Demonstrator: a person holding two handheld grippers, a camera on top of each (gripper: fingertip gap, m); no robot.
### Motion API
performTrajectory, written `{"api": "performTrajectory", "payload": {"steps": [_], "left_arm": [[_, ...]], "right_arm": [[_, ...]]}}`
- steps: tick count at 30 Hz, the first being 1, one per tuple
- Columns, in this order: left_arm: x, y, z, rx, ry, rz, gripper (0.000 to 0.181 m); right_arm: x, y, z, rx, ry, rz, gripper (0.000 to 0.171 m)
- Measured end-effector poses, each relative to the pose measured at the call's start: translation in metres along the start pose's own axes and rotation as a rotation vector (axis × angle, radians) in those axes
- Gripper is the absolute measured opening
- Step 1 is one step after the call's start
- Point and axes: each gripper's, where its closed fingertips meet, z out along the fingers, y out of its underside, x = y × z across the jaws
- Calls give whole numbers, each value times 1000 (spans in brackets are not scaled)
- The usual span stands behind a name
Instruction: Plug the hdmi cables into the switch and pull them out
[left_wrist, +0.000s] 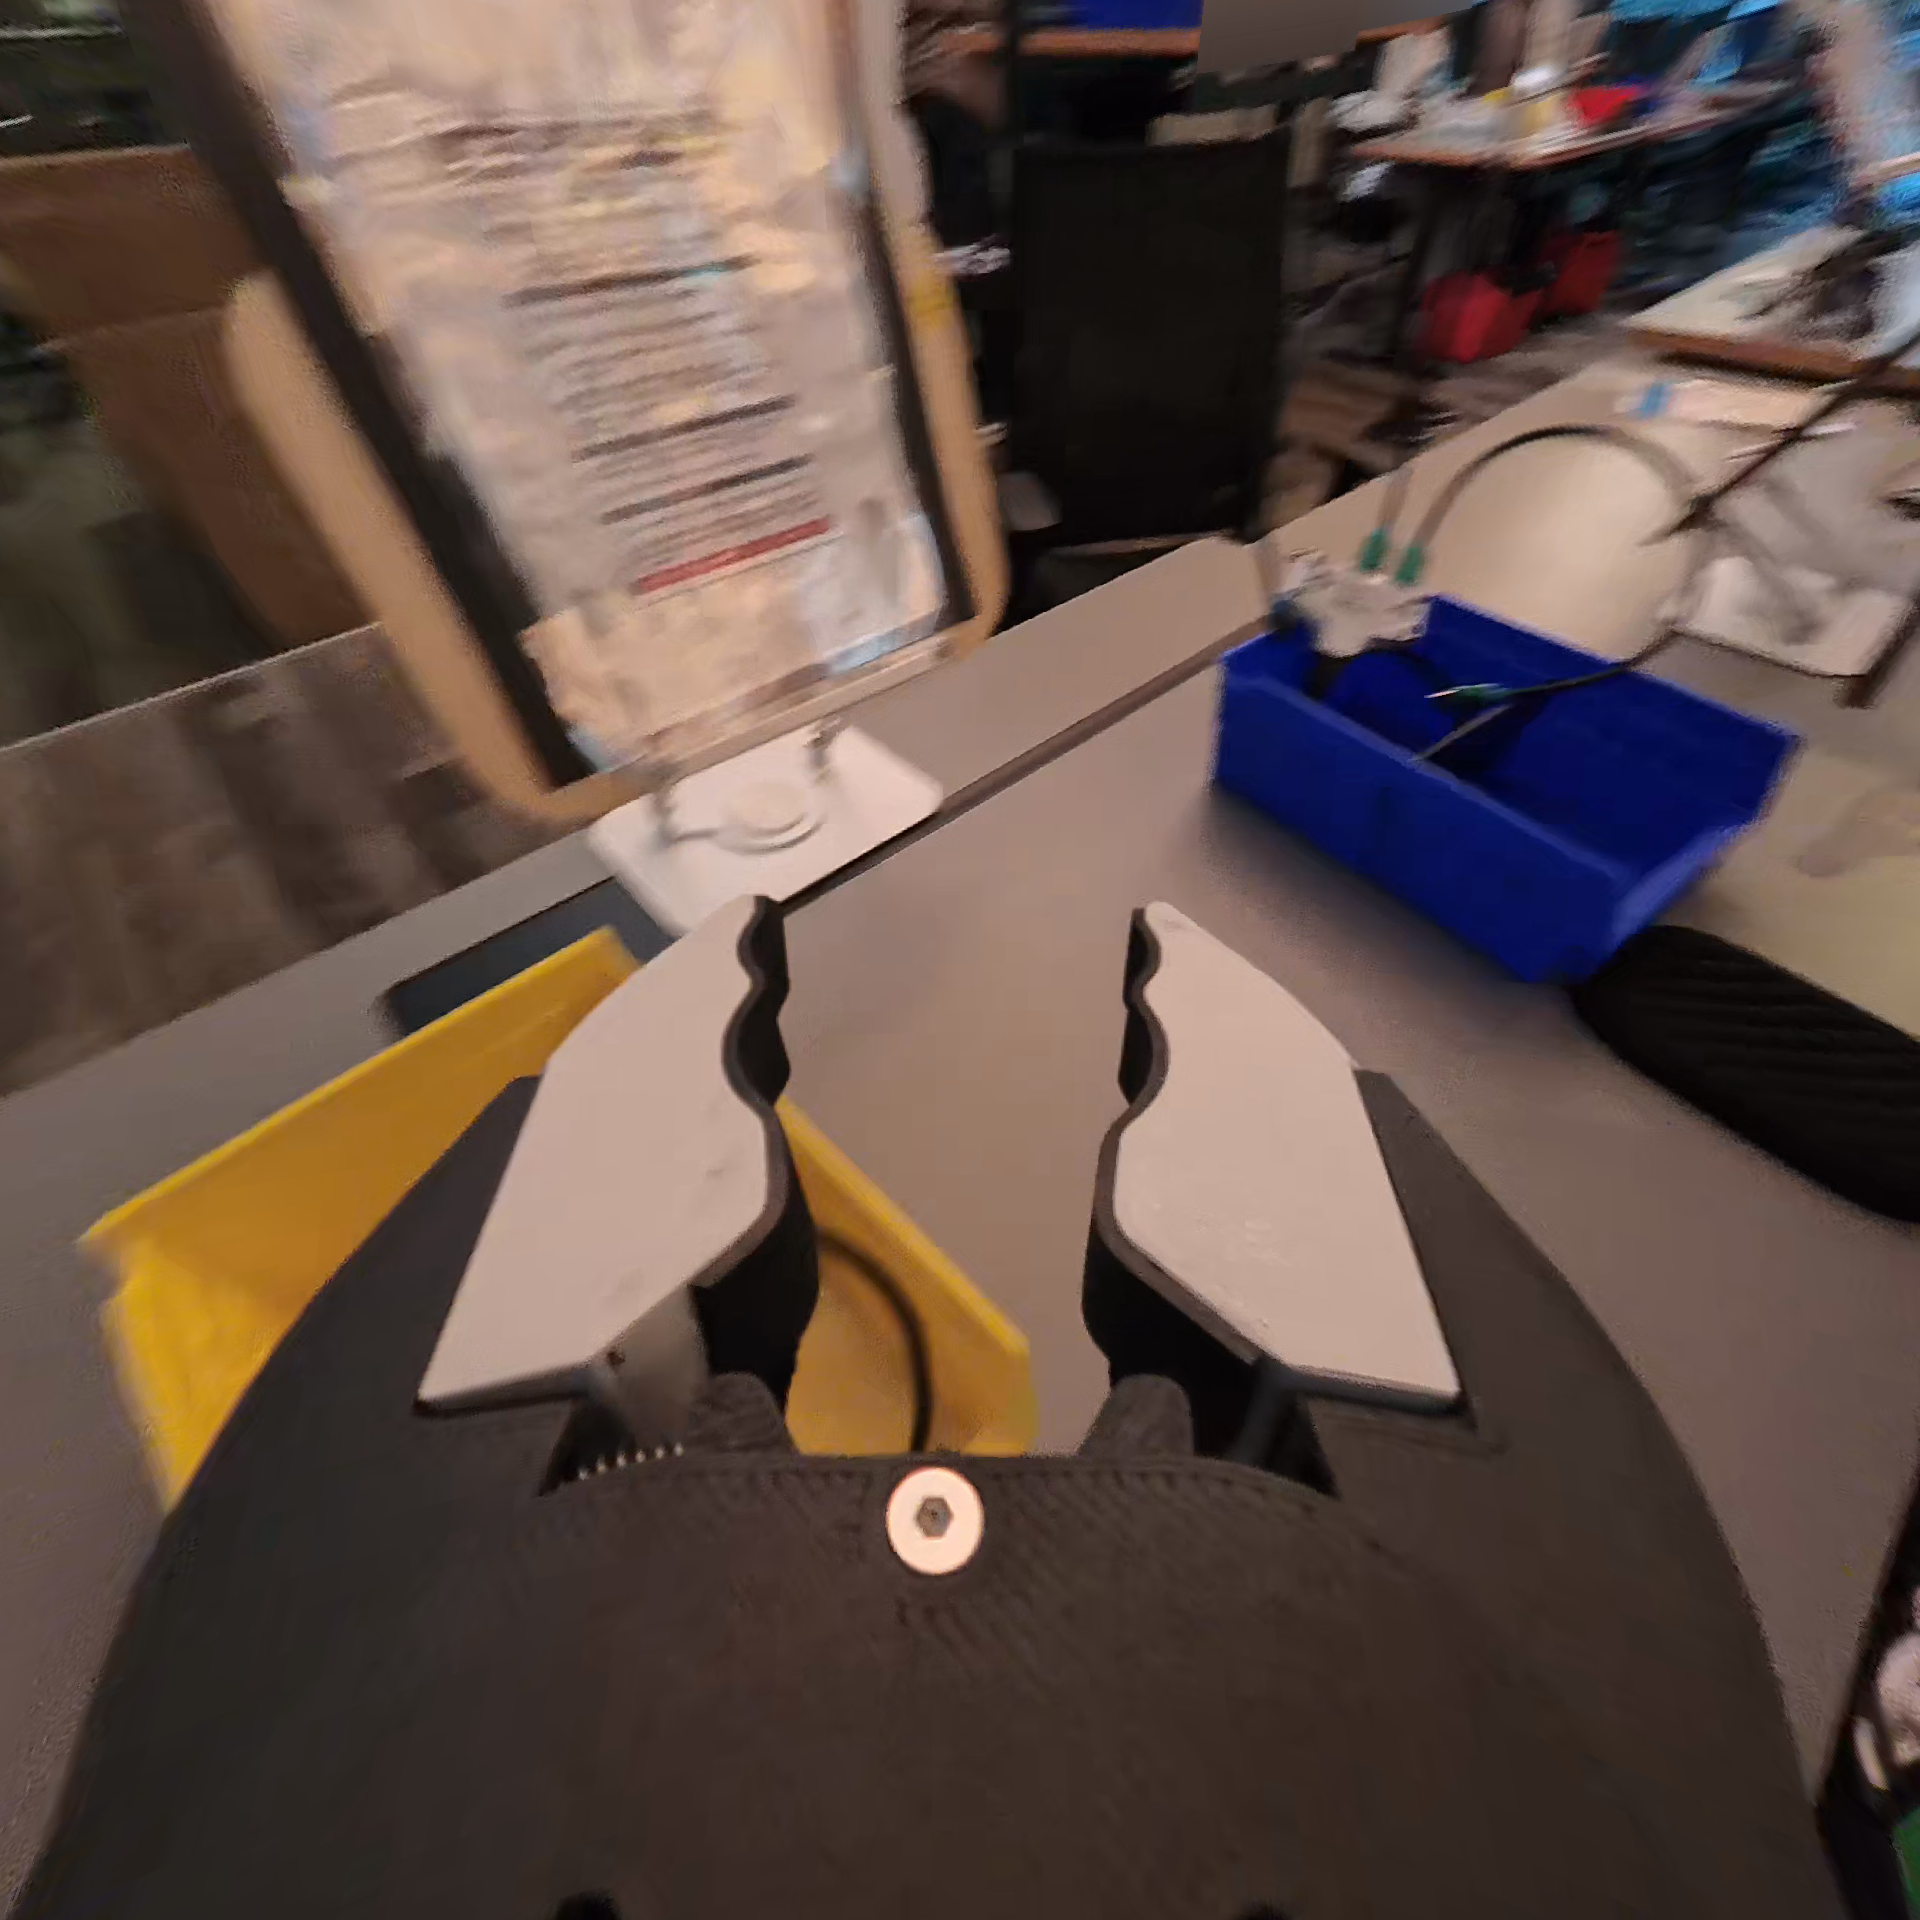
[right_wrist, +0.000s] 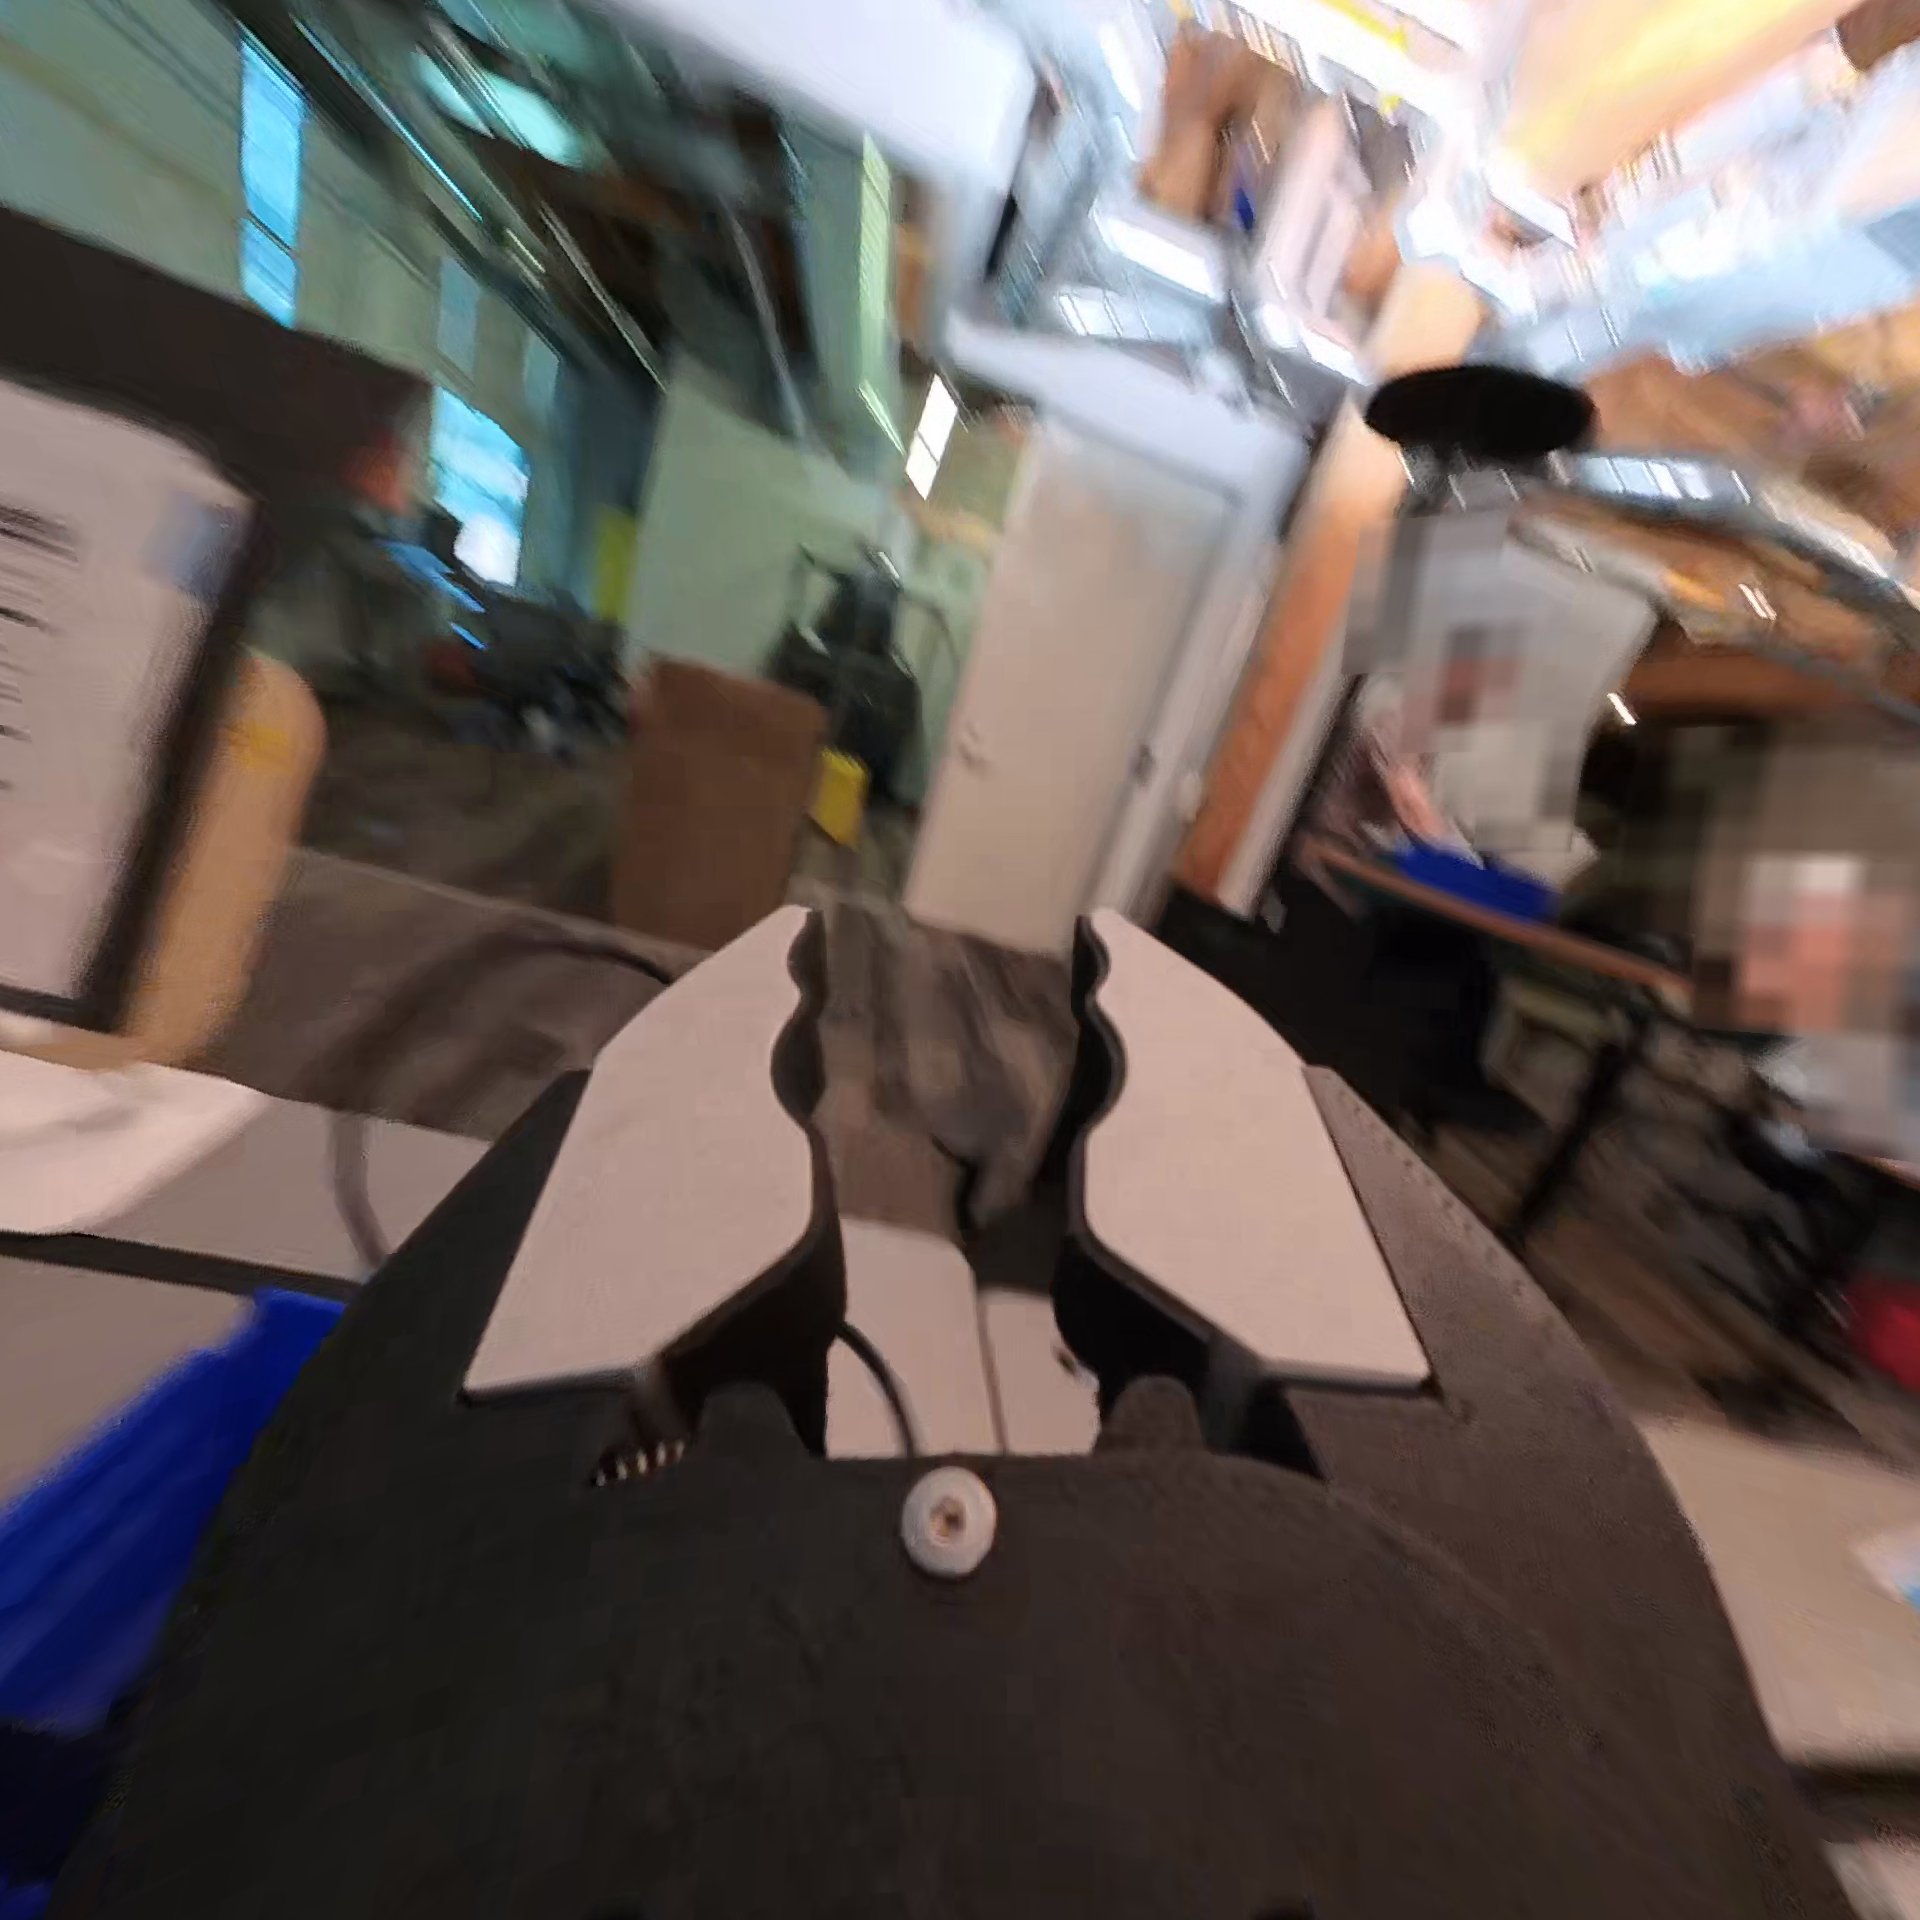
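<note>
Both tongs stand apart and empty: the left gripper (left_wrist: 954, 961) above the yellow bin (left_wrist: 312, 1174), the right gripper (right_wrist: 948, 971) raised. The cables (left_wrist: 1538, 457) lie beyond the blue bin (left_wrist: 1496, 831). Approach slowly, aligned with the plug.

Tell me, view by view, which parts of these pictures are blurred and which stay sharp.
Left wrist view: the open left hand-held gripper is crisp; the framed sheet on a white stand and the blue plastic bin are smeared by motion. Right wrist view: heavier smear over the whole room and the blue bin corner; only the open right hand-held gripper stays sharp.
</note>
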Motion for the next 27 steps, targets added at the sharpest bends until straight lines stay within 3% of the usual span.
{"api": "performTrajectory", "payload": {"steps": [4,7,10,14,17,22,27], "left_arm": [[-62,55,-33,-190,-242,-56,63],[-99,95,-35,-314,-295,-61,60],[-133,128,-16,-401,-326,52,60],[-141,164,20,-535,-269,151,58],[-142,170,41,-565,-255,234,56],[-137,188,60,-609,-166,277,7],[-130,162,43,-510,-176,290,0]], "right_arm": [[-114,-77,-36,305,-208,-55,38],[-186,-112,-56,426,-365,-43,36],[-243,-125,-66,453,-526,-23,37],[-289,-114,-75,452,-656,-23,40],[-300,-100,-70,368,-692,-86,43],[-273,-77,-57,282,-583,-174,43],[-214,-81,-61,354,-428,-90,32]]}}
